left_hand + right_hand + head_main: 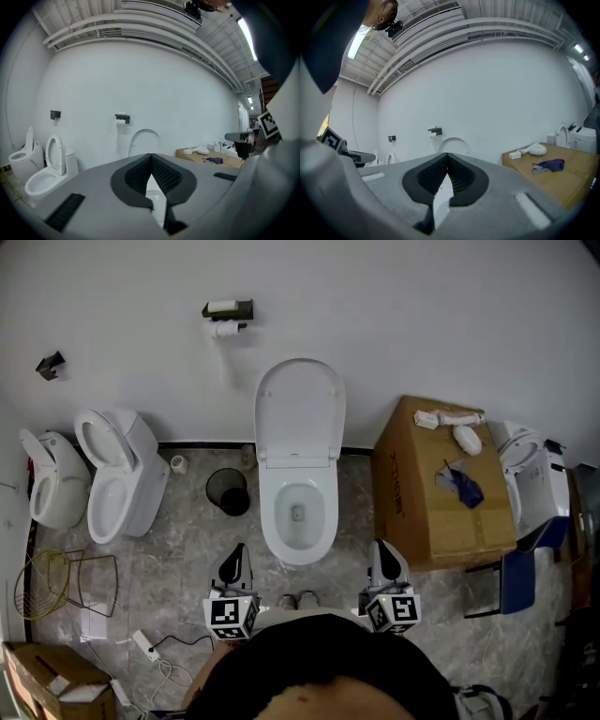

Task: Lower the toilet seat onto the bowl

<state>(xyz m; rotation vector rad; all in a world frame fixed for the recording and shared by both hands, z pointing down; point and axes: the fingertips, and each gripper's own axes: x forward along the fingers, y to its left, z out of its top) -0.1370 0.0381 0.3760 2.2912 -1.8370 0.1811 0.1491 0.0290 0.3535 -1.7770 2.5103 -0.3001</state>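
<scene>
A white toilet stands against the wall in the middle of the head view. Its seat and lid (300, 413) are raised upright above the open bowl (298, 517). My left gripper (240, 551) hangs in front of the bowl's left side and my right gripper (382, 549) in front of its right side. Both are clear of the toilet. The left gripper (151, 155) has its jaws shut with nothing between them, and the raised seat (144, 140) shows beyond it. The right gripper (447, 155) is likewise shut and empty, facing the raised seat (454, 143).
A large cardboard box (441, 484) with small items on top stands right of the toilet. A black waste bin (228, 491) sits to its left. Two more toilets (117, 479) stand at far left, another (534, 474) at far right. A paper holder (227, 310) is on the wall.
</scene>
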